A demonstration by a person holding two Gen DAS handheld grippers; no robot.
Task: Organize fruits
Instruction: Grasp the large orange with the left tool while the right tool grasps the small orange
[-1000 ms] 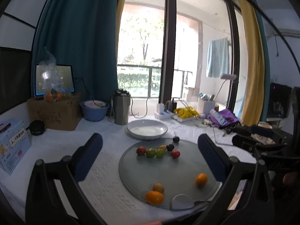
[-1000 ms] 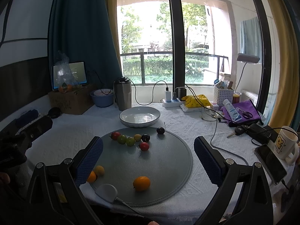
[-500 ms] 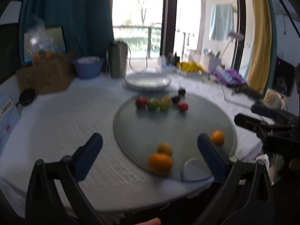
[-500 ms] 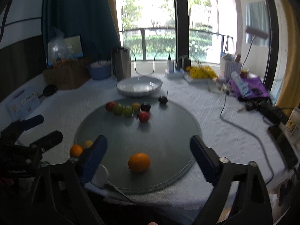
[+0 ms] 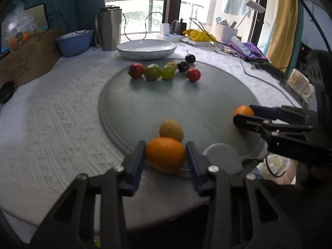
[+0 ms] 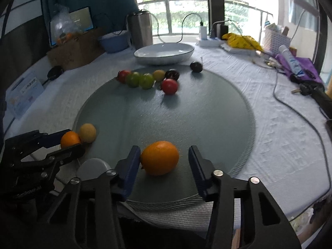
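Note:
A round grey mat [image 5: 186, 103] holds the fruit. My left gripper [image 5: 165, 157] has its pads touching both sides of an orange [image 5: 165, 154] at the mat's near edge; a yellow fruit [image 5: 171, 129] lies just behind it. My right gripper [image 6: 164, 161] straddles a second orange [image 6: 159, 158]; the left pad touches it and the right pad stands clear. A row of small red, green, yellow and dark fruits [image 5: 160, 71] lies at the mat's far side, before a white plate [image 5: 146, 48]. The right gripper also shows in the left wrist view [image 5: 244, 114], and the left gripper in the right wrist view [image 6: 70, 143].
A steel thermos [image 5: 109, 28], a blue bowl [image 5: 73, 42] and a cardboard box [image 5: 27, 58] stand at the back left. Cables, a purple pouch [image 6: 298, 66] and a mug [image 5: 298, 82] lie to the right. A white spoon head [image 5: 223, 157] rests on the mat's near edge.
Both grippers have dropped toward the mat and narrowed. The left one has come around the near orange, the right one around the other orange.

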